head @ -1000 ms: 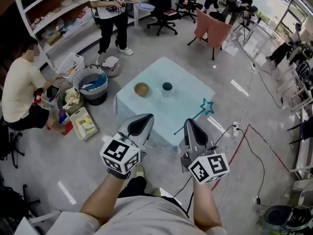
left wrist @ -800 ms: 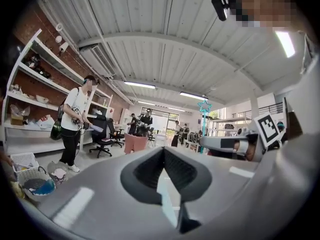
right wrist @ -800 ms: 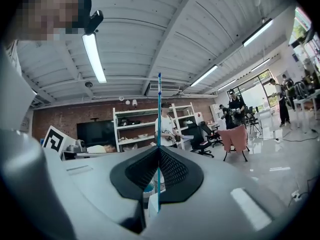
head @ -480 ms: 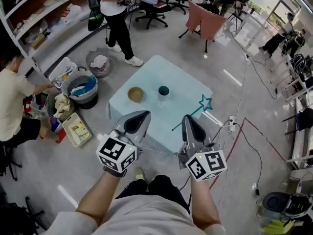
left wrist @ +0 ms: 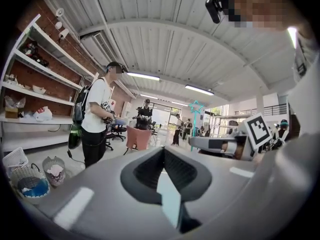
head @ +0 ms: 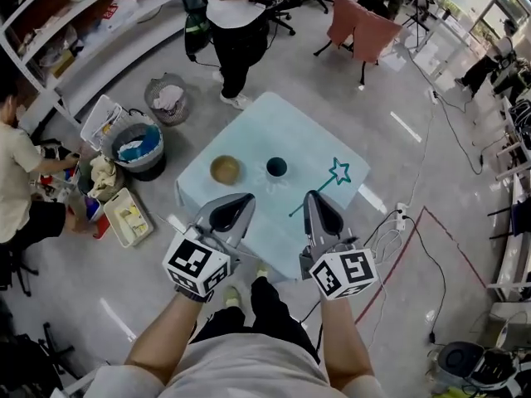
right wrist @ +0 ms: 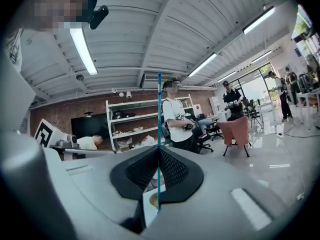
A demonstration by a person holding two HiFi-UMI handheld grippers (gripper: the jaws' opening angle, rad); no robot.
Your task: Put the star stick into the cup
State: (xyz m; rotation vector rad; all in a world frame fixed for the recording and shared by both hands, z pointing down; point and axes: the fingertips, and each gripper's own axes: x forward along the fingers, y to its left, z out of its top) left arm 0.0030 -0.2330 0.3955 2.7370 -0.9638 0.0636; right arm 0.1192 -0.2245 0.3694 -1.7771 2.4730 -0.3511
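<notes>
A dark teal cup (head: 276, 167) stands near the middle of the small pale blue table (head: 311, 139). The star stick (head: 338, 171) is a thin teal rod with an outlined star at its far end, and it hangs over the table's right side. My right gripper (head: 319, 214) is shut on the rod's near end. In the right gripper view the rod (right wrist: 159, 114) rises straight up from the closed jaws (right wrist: 159, 154). My left gripper (head: 228, 214) is shut and holds nothing. The left gripper view shows its closed jaws (left wrist: 162, 151) and the star (left wrist: 196, 107) off to the right.
A tan bowl (head: 224, 170) sits left of the cup. A person (head: 241, 15) stands just beyond the table. Bins (head: 137, 143) and a crouching person (head: 17, 181) are to the left. Cables (head: 398, 222) lie on the floor to the right, and a pink chair (head: 365, 31) stands farther back.
The table has come closer beneath my grippers. The standing person has walked nearer to the table's far side. The stick stays in my right gripper.
</notes>
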